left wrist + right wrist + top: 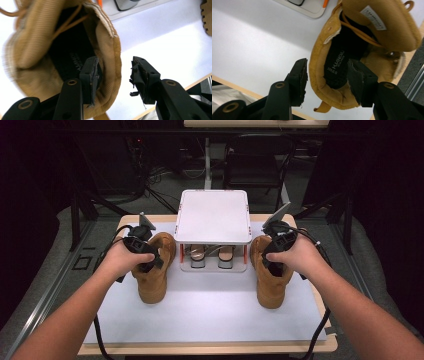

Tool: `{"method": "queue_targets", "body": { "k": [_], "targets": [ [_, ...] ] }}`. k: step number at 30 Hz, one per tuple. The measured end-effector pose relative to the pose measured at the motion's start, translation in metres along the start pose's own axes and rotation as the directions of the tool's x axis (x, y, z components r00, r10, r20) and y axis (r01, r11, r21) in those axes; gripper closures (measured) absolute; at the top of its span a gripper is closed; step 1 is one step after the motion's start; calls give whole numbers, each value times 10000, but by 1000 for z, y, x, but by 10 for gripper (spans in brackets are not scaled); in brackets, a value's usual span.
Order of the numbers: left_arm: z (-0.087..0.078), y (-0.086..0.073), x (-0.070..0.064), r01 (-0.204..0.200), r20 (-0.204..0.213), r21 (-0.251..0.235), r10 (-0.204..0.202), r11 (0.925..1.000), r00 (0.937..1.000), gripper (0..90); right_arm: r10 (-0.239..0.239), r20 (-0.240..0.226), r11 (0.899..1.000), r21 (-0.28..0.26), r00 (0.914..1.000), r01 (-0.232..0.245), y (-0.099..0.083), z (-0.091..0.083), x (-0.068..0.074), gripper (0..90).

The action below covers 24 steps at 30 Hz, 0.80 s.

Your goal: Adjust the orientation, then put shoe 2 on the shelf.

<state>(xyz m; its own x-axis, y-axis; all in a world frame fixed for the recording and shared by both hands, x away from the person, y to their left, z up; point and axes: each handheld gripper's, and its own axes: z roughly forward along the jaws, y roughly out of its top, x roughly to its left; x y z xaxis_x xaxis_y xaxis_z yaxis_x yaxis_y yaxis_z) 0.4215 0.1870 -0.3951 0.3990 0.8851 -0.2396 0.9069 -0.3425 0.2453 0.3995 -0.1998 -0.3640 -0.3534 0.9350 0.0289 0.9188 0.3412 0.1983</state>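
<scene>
Two tan lace-up boots stand on a white mat, one on each side of a white shoe rack. My left gripper hangs over the left boot. In the left gripper view, the left gripper is open and straddles the collar of that boot, one jaw inside, one outside. My right gripper is over the right boot. Seen along its own jaws, the right gripper is open too, one jaw inside the right boot and the other outside the collar.
A pair of sandals sits under the rack's top shelf. The rack's base lies just beyond the left boot, and its corner beyond the right one. The table's front edge is near me; chairs and cables stand behind.
</scene>
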Motion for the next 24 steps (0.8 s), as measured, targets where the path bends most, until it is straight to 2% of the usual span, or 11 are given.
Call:
{"method": "queue_targets", "body": {
  "k": [3, 5, 11, 13, 14, 15, 19, 24],
  "targets": [
    [-9, 0, 2, 43, -152, -130, -45, 9999, 9999, 565, -4, 70, 9999, -111, 10000, 5, -1, -4, -4, 471],
    [-17, -1, 5, -83, -488, -195, 73, 9998, 9988, 563, -55, 126, 10000, -23, 9999, 55, -2, -6, -7, 468],
    [-29, -3, 10, -172, -862, -340, 142, 9993, 9962, 532, -74, 293, 9999, -124, 9995, 78, -3, -12, -17, 473],
    [-34, -4, 14, -78, -981, -396, 39, 9992, 9952, 527, -20, 373, 9998, -202, 9993, 28, -3, -14, -21, 479],
    [-34, -4, 14, -78, -981, -396, 39, 9992, 9952, 528, -20, 373, 9998, -202, 9993, 28, -3, -14, -21, 479],
    [-35, -4, 17, -167, -1156, -386, 121, 9991, 9932, 528, -44, 458, 9997, -221, 9989, 54, -4, -16, -25, 490],
    [-37, -4, 28, 1, -1492, -344, -52, 9994, 9888, 538, 23, 589, 9995, -327, 9983, -4, -6, -18, -30, 509],
    [-39, -6, 35, 184, -1556, -322, -232, 9993, 9875, 558, 138, 626, 9992, -376, 9979, -115, -7, -19, -36, 519]
  ]
}}
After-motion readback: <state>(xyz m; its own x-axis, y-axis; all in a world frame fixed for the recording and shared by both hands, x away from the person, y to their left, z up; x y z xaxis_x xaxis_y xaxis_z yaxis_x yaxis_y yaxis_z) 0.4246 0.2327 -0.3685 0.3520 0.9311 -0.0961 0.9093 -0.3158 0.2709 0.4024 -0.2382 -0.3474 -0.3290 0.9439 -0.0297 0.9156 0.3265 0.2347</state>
